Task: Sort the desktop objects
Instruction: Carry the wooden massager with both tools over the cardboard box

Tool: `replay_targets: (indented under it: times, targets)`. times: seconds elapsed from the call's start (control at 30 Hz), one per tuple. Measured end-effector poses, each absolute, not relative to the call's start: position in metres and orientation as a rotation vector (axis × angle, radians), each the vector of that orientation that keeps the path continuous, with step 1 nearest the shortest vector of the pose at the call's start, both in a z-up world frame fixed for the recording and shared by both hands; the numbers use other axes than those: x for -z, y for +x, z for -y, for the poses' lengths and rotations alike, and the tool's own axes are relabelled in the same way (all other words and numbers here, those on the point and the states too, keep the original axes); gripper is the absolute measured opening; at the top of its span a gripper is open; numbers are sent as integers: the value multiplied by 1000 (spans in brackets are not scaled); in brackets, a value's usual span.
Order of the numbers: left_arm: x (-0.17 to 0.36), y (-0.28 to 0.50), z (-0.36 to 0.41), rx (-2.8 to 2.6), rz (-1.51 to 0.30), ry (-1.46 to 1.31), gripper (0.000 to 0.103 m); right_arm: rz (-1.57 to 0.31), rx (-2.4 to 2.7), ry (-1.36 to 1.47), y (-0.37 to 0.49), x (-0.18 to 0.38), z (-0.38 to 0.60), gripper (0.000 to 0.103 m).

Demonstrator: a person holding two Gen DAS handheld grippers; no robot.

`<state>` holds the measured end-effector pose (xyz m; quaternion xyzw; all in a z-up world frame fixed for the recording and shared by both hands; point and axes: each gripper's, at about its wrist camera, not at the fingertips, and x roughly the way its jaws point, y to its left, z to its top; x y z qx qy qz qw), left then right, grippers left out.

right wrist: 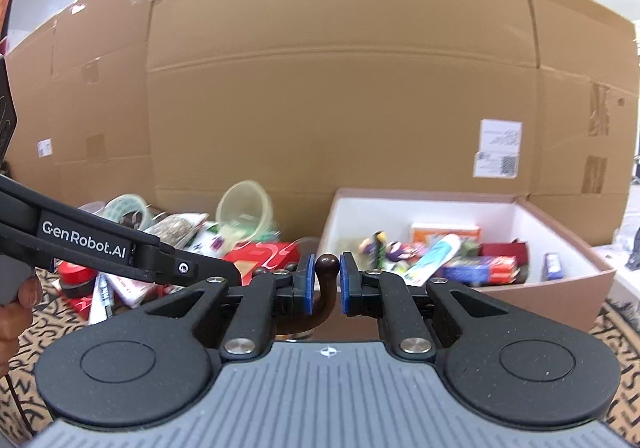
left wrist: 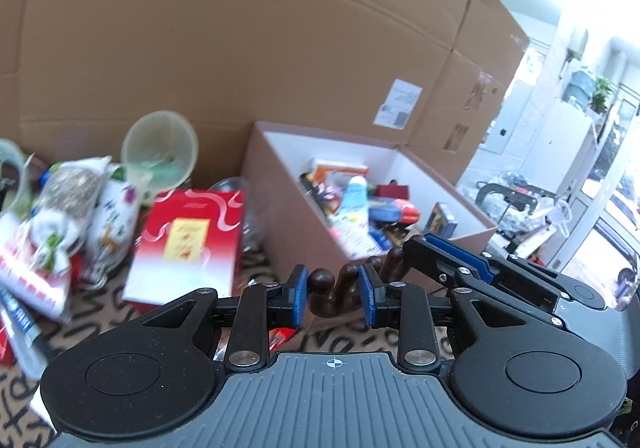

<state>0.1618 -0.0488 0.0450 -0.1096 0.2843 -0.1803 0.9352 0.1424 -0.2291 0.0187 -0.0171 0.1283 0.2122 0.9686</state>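
Right gripper, left gripper, both level, flanking brown hook rack

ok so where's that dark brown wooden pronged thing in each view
Left wrist view: the wooden pronged piece sits low at centre, between the left gripper fingers, its far prongs reaching the right gripper.
Right wrist view: one knob-tipped prong shows low at centre, between the right gripper fingers.
Shared landmark: the open white-lined box of sorted items behind it.
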Motion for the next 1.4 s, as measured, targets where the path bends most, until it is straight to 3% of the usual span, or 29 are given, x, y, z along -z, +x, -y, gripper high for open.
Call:
replay_targets:
  times: [0.4,1.1,1.4]
  targets:
    - [-57,211,107,456,-568,-170,28,-204,-333,-46,183,-34,272,15]
    - [-19,296,195,543,-676,-139,34,-281,-192,3,243,-9,337,15]
    - [-5,310,206,529,-703,-143,43,-286,-183,26,258,-2,344,16]
